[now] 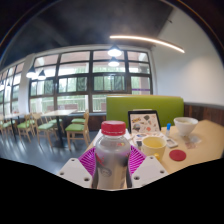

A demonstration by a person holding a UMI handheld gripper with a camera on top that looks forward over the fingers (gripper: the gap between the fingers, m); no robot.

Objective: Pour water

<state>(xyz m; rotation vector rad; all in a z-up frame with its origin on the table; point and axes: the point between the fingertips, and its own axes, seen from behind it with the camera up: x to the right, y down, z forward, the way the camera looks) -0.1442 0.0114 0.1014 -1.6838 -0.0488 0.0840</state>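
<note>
Gripper view, single frame.

Gripper (111, 170): both fingers at lower centre, magenta pads (90, 160) pressed against the two sides of a clear plastic bottle (111, 158). No gap visible at either side; the claw is clamped on the bottle.

Bottle: lower centre of frame, between the fingers, lifted in front of the camera. Long axis vertical, upright, mouth end pointing up. Red cap (114, 128) is on. Base is hidden below the fingers.

Table (205, 140): light wood surface, lower right. Its near edge curves from the right side toward the bottle. On it, just right of the bottle, a yellow cup (153, 146), opening up. Right of that, a small red lid (178, 155) lying flat. Beyond it, a white cup (185, 126), upright. Behind the yellow cup, a printed card (144, 122) standing on the table.

Open room: left of the bottle the view falls away to the floor, with green chairs (78, 128) and a dark table (60, 115) well back at centre left. A green bench back (145, 104) sits behind the card at centre right. Large windows (90, 80) span the upper left and centre; a light strip (150, 42) crosses the ceiling at upper right.
</note>
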